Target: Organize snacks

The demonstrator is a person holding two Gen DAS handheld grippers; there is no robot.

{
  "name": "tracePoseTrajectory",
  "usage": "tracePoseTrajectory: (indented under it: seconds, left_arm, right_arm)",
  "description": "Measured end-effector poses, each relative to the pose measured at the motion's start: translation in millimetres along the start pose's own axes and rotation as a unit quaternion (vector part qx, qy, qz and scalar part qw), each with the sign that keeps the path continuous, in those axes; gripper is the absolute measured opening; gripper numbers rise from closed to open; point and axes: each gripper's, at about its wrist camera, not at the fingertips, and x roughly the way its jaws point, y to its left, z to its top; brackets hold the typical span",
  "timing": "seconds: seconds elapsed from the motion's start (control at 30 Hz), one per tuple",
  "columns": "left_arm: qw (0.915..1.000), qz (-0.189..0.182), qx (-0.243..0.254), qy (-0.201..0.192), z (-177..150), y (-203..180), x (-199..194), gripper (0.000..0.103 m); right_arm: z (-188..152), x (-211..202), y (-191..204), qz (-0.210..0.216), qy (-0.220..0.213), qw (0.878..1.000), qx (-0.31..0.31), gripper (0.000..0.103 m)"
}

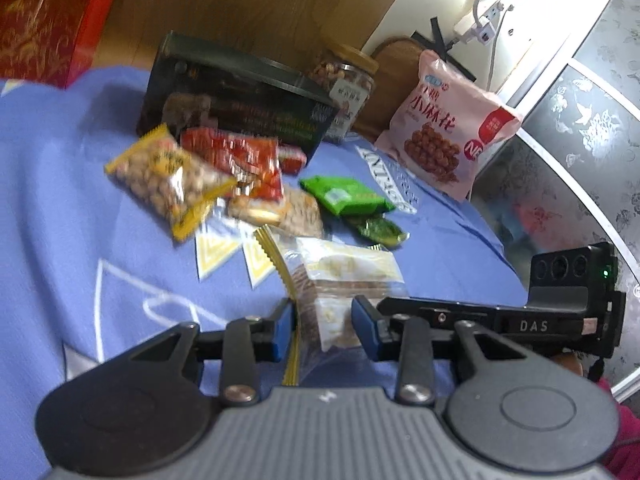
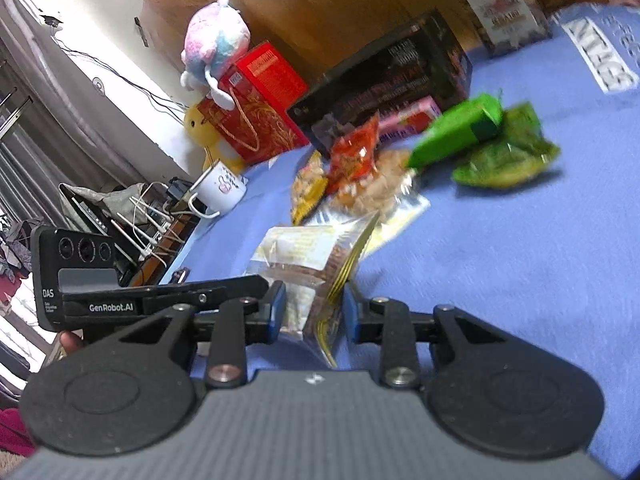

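Clear snack packet: a see-through wrapper (image 1: 340, 280) with pale yellow print, a gold zigzag edge and brown biscuits inside, lying on the blue cloth (image 1: 80, 200) at the near end of the snack pile; the same packet (image 2: 304, 256) shows in the right wrist view.
Left gripper: its blue pads (image 1: 326, 330) stand on either side of the packet's near end and press on the wrapper, so it is clamped on the packet.
Right gripper: its blue pads (image 2: 314, 312) also straddle this packet; the left pad lies against the wrapper and the right pad meets the gold-edged fold, so it grips the packet too.
Both tools: each one shows in the other's view, at 3 o'clock in the left wrist view and at 9 o'clock in the right, so they hold the packet from opposite sides.
Yellow peanut bag: (image 1: 168, 184) at 11 o'clock from the packet, tilted.
Red packet: (image 1: 236, 160) just beyond the peanut bag, partly overlapping it.
Green packets: two (image 1: 344, 196), near 1 o'clock from the held packet, one partly on the other.
Dark box: (image 1: 236, 100) standing on edge behind the pile at 12 o'clock.
Nut jar: (image 1: 344, 80) with a tan lid, just behind the box's right end.
Pink bag: (image 1: 448, 128) upright at 2 o'clock, near the cloth's edge.
Red gift bag: (image 2: 256, 108) at 10 o'clock in the right wrist view, with a plush toy (image 2: 216, 40) on top.
White mug: (image 2: 218, 190) beside the gift bag at the cloth's edge.
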Motion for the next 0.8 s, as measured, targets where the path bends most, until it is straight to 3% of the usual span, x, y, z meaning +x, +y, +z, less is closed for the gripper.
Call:
tracePoseTrajectory:
  seconds: [0.37,0.8]
  left_arm:
    - [0.9965,0.025,0.063,-0.050,59.5,-11.8,-3.5,0.032]
    - [0.9913,0.048,0.085,-0.088,132.6,-10.9,16.2,0.032]
  right_arm:
    - [51.8,7.8,20.1,-0.018,-0.049,0.998,-0.044,0.033]
    - [121.1,29.3,14.7,-0.021,-0.085,0.994,-0.067,0.033]
